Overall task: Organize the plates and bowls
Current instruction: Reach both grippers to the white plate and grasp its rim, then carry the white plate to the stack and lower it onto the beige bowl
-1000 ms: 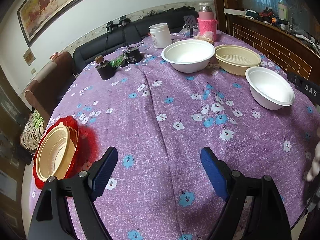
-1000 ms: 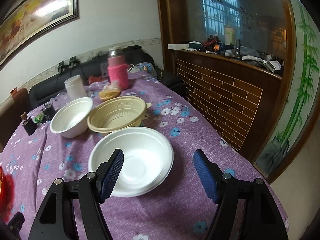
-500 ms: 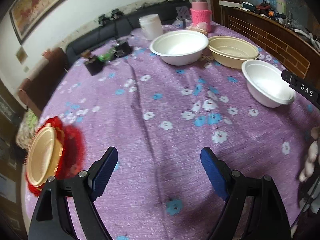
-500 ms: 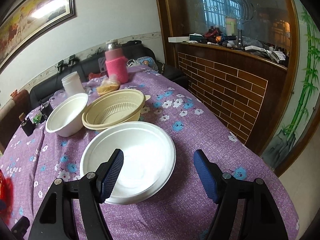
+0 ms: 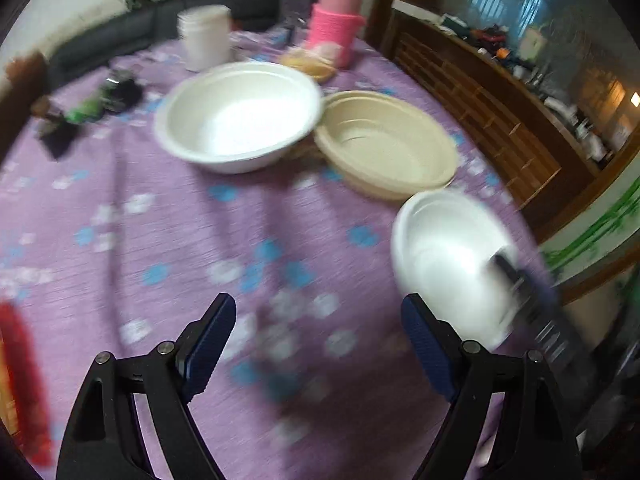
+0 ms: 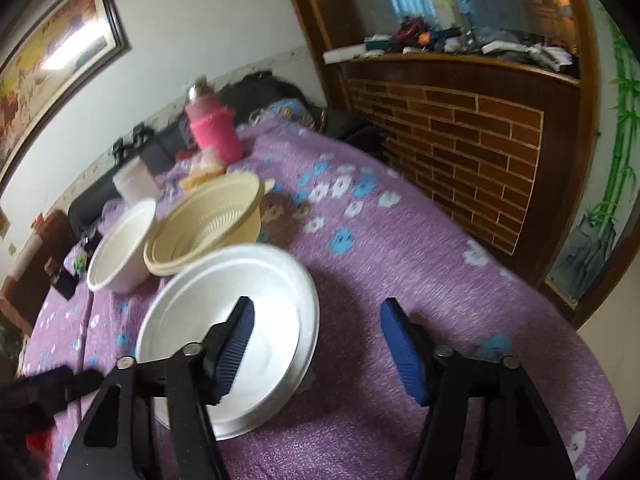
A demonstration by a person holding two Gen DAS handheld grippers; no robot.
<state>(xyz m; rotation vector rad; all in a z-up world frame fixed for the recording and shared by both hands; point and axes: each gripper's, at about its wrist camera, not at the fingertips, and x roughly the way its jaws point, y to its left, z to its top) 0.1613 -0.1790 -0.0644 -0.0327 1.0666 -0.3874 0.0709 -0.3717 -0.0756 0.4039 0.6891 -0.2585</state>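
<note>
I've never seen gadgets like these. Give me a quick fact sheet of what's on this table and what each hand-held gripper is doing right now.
Surface: purple flowered tablecloth
Near white bowl: right hand-held gripper straddles its near rim, one finger inside the bowl, one outside; jaws have just been closing, pads not yet pressing
Beige bowl: behind it
Far white bowl: beside the beige one
Left hand-held gripper: open, over bare cloth, nothing between its fingers
Background: pink-sleeved bottle, white jar

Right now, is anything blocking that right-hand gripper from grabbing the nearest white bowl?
Nothing visible. The right gripper already straddles the near white bowl's rim: one finger inside, one outside, its jaws have just been closing. The beige bowl sits behind it.
</note>
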